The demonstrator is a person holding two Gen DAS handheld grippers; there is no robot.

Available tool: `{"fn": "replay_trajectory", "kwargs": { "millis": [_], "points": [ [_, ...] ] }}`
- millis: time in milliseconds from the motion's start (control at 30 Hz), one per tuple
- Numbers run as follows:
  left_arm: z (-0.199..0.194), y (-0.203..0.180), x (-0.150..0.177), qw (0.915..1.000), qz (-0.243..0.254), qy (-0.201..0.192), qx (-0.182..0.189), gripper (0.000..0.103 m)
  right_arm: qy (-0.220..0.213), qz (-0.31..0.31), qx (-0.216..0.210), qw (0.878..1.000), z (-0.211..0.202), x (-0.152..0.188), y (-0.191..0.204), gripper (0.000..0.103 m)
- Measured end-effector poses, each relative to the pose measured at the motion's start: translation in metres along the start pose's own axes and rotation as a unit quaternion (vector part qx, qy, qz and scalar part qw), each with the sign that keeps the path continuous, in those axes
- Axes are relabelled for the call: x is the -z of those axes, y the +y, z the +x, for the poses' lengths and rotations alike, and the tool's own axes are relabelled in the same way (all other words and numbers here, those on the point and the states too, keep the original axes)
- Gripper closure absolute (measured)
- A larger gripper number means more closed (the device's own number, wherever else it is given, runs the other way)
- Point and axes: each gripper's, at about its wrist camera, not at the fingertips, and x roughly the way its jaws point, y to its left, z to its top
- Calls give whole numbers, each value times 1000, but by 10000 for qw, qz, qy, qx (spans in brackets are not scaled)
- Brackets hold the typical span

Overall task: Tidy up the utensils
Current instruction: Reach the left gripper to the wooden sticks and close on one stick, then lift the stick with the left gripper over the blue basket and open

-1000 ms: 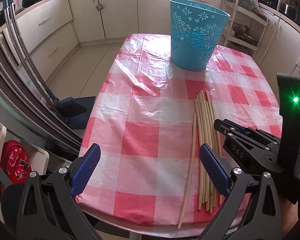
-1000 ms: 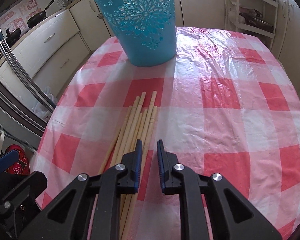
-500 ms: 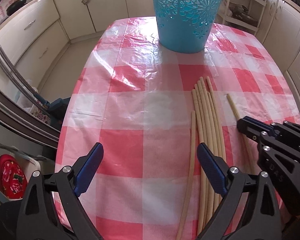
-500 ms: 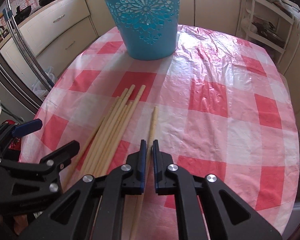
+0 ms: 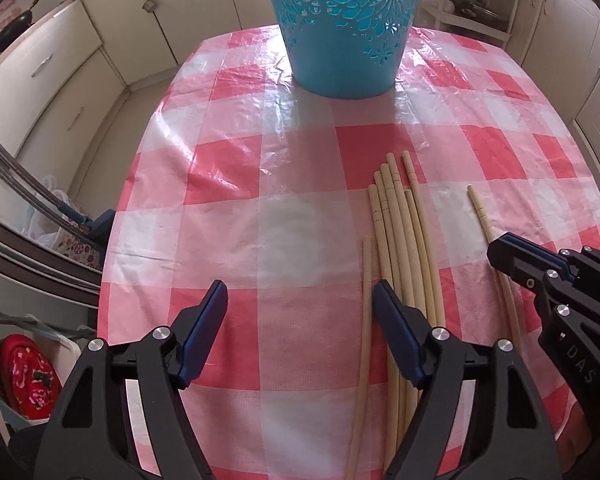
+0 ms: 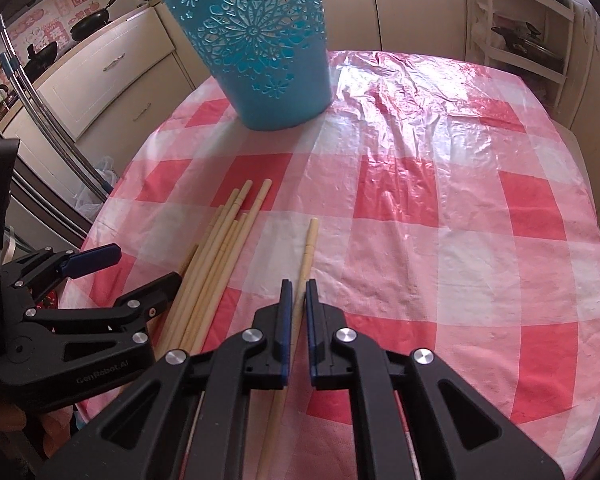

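Several long wooden chopsticks (image 5: 400,248) lie in a bundle on the red-and-white checked tablecloth (image 5: 292,240); they also show in the right wrist view (image 6: 216,256). A blue cut-out basket (image 5: 342,20) stands upright at the far side, also in the right wrist view (image 6: 260,44). My right gripper (image 6: 296,292) is shut on a single chopstick (image 6: 309,248), apart from the bundle to its right; it shows in the left wrist view (image 5: 480,210) too. My left gripper (image 5: 300,300) is open and empty, its right finger (image 5: 394,320) over the bundle's left side.
Cream kitchen cabinets (image 5: 60,64) run along the left and back. A white shelf rack (image 6: 520,36) stands at the back right. The table edge (image 5: 108,264) drops off at the left, with a red bag (image 5: 24,372) below it.
My right gripper closed on one chopstick and drew it right, away from the bundle. My left gripper moved forward over the table and stayed open.
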Motion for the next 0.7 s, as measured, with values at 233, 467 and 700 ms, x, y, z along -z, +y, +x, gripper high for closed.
{"fn": "replay_trajectory", "kwargs": {
  "millis": [233, 467, 700],
  "points": [
    [-4, -15, -4, 9974, 431, -31, 573, 95, -81, -65, 10, 9999, 2, 0, 2, 92],
    [-58, 21, -29, 9920, -139, -462, 1168, 99, -109, 23, -81, 9999, 2, -1, -1, 91],
    [-194, 73, -104, 9490, -709, -2564, 1691, 99, -150, -120, -128, 9997, 3, 1, 8, 71]
  ]
}}
